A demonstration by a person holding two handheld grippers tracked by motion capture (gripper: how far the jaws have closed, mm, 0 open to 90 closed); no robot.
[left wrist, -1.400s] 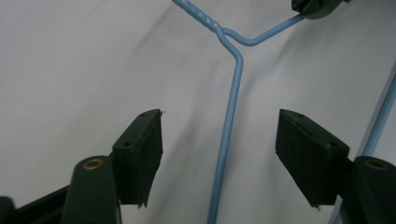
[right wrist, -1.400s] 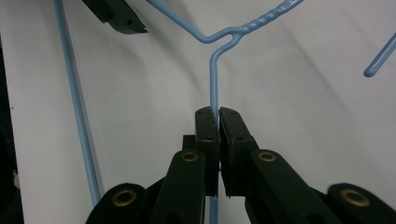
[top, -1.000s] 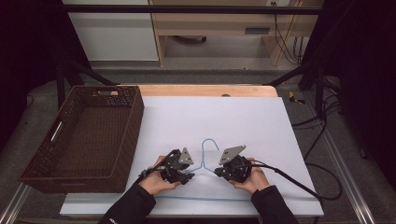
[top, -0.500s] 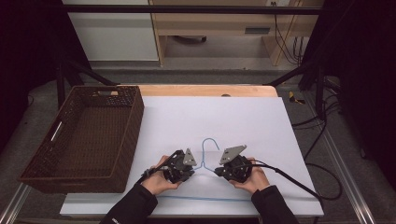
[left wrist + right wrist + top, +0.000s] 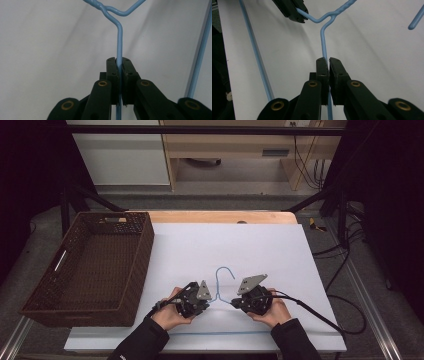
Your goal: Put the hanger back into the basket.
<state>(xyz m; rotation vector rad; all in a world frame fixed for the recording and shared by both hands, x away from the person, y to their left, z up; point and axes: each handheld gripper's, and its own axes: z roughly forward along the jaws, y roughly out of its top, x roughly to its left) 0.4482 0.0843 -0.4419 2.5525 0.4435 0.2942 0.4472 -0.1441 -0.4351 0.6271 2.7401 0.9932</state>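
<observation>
A light blue wire hanger [image 5: 223, 292] lies flat on the white worktop [image 5: 260, 250], in the lower middle of the high view, with its hook curling toward the top of the frame and its long straight bar running along the worktop's near edge. Both sloping shoulders are clamped. The left tool [image 5: 196, 301] sits just left of the hanger's twisted neck, held in the person's left hand [image 5: 170, 314]; in the left gripper view its jaws are closed on the wire [image 5: 119, 47], which runs straight up from between the pads to the twist at the top of the frame. The right tool [image 5: 239, 303] sits just right of the neck in the right hand [image 5: 274, 310] — in the right gripper view its jaws are pressed onto the other shoulder [image 5: 323, 45], and the left tool's black jaws appear in the upper left of that frame, gripping the far shoulder. The hanger's bottom bar [image 5: 254, 50] slants down the left side of that view.

A dark woven basket [image 5: 55, 265] stands on the left of the worktop, well apart from the hanger. A black cable [image 5: 320, 317] trails from the right tool toward the lower right.
</observation>
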